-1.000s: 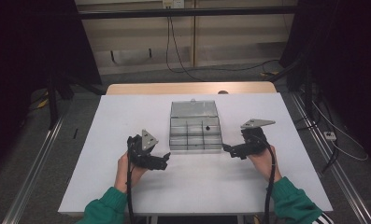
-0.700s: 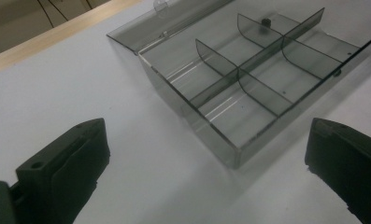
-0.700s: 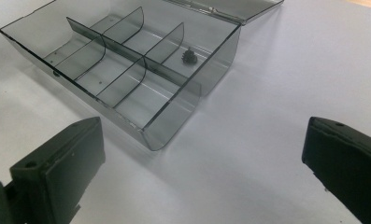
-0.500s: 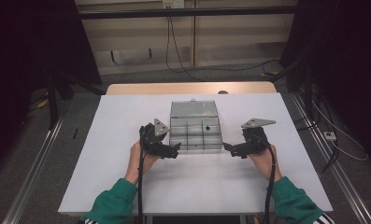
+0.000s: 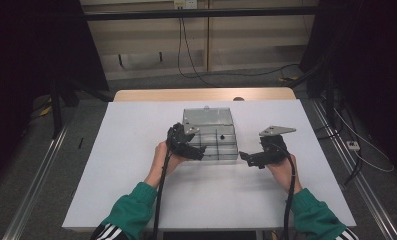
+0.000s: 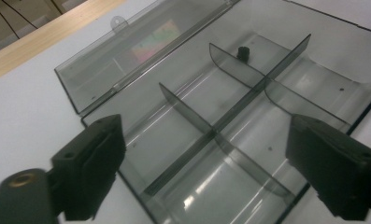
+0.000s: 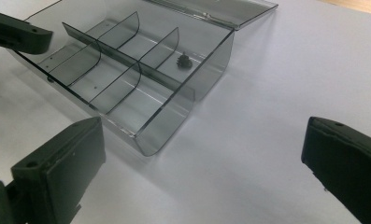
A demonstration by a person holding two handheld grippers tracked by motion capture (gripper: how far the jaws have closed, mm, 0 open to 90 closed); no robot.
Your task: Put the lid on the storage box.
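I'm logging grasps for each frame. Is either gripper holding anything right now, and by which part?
Nothing is held. The left gripper hangs over the clear box, jaws just closing on nothing. The right gripper is open over the table.

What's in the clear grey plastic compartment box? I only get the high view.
Observer: One small black knob-like part, in a corner compartment of the clear grey plastic box; the rest look empty.
Operator: Left jaws gripping it?
Observer: No. The left gripper has jaws that have just been closing, yet they stand apart around the box's near corner, not pressing it.
Operator: Right one?
Observer: The right gripper is open, jaws over bare white table beside the box.
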